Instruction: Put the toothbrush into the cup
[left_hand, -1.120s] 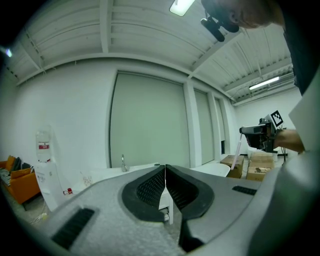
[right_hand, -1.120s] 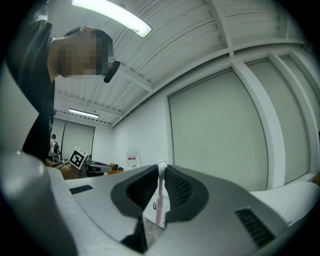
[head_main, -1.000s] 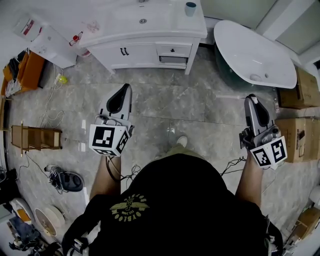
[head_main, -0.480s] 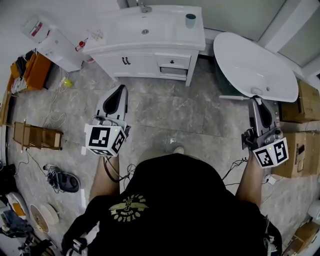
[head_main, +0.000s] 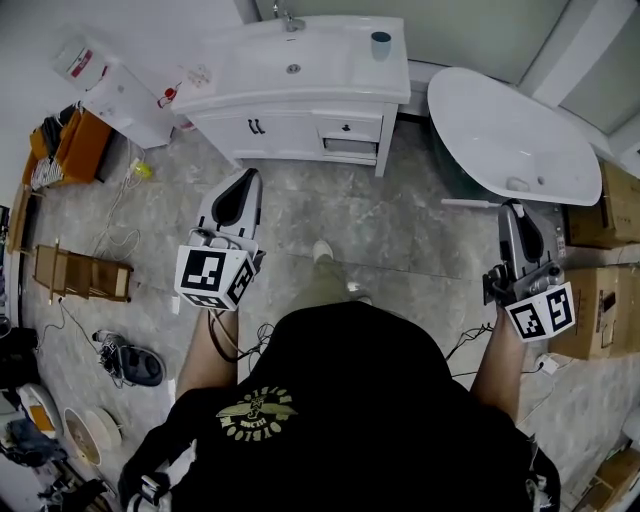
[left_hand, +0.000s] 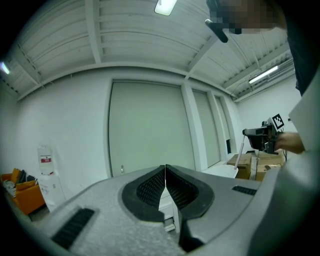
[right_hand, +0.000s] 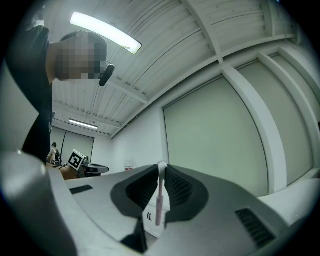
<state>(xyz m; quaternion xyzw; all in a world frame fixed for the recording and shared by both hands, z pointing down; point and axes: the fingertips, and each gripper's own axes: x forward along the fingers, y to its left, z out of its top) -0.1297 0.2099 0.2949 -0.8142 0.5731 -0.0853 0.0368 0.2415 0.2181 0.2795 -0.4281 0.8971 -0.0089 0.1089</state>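
Note:
A dark blue cup (head_main: 381, 44) stands at the right rear corner of the white vanity top (head_main: 340, 75), far ahead of both grippers. My right gripper (head_main: 511, 206) is shut on a thin pale pink toothbrush (head_main: 468, 203), which sticks out sideways to the left over the floor. In the right gripper view the toothbrush (right_hand: 159, 197) stands upright between the pads of the right gripper (right_hand: 161, 169). My left gripper (head_main: 249, 176) hovers over the floor in front of the vanity. In the left gripper view the left gripper (left_hand: 165, 168) is shut with nothing in it.
A sink basin (head_main: 290, 55) is set in the vanity, with a drawer and doors below. A white bathtub (head_main: 505, 125) lies to the right. Cardboard boxes (head_main: 590, 290) stand at the far right. A white cabinet (head_main: 125, 95), cables and clutter line the left wall.
The person has stepped forward, one foot now ahead. The vanity and tub sit lower in the head view. Both grippers keep their pose, and the right one still holds the toothbrush.

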